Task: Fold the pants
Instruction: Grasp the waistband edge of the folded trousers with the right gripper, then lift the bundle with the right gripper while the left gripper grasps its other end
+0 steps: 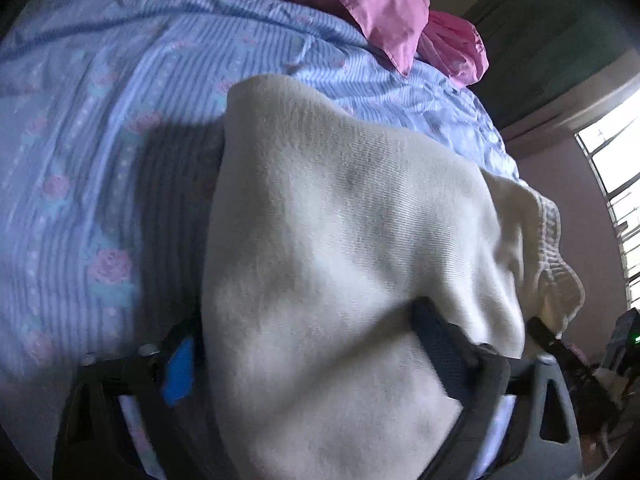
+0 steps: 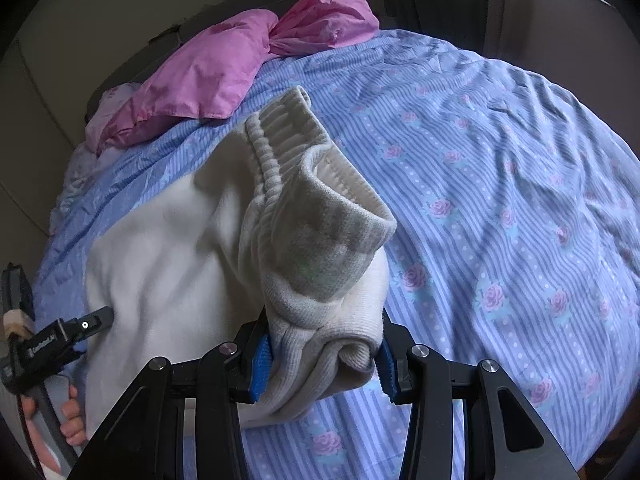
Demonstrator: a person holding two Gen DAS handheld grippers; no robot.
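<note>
Cream knit pants (image 1: pixel 340 200) lie in a broad mound on the bed. My left gripper (image 1: pixel 304 320) straddles one end of them, jaws wide. The cloth fills the gap smoothly, unpinched, beside the blue pad (image 1: pixel 178 372) and under the right finger (image 1: pixel 440 344). My right gripper (image 2: pixel 324 352) is shut on a bunched fold of the pants (image 2: pixel 160 248) near the ribbed waistband (image 2: pixel 280 140), which stands up above the jaws. One finger of the left gripper (image 2: pixel 98 315) rests at the cloth's left edge, with a hand (image 2: pixel 74 416) below it.
The bed carries a blue striped sheet with pink roses (image 2: pixel 500 160). Pink pillows (image 2: pixel 200 68) lie at the head of the bed. A bright window (image 1: pixel 616 184) and a dark curtain are off the bed's right side.
</note>
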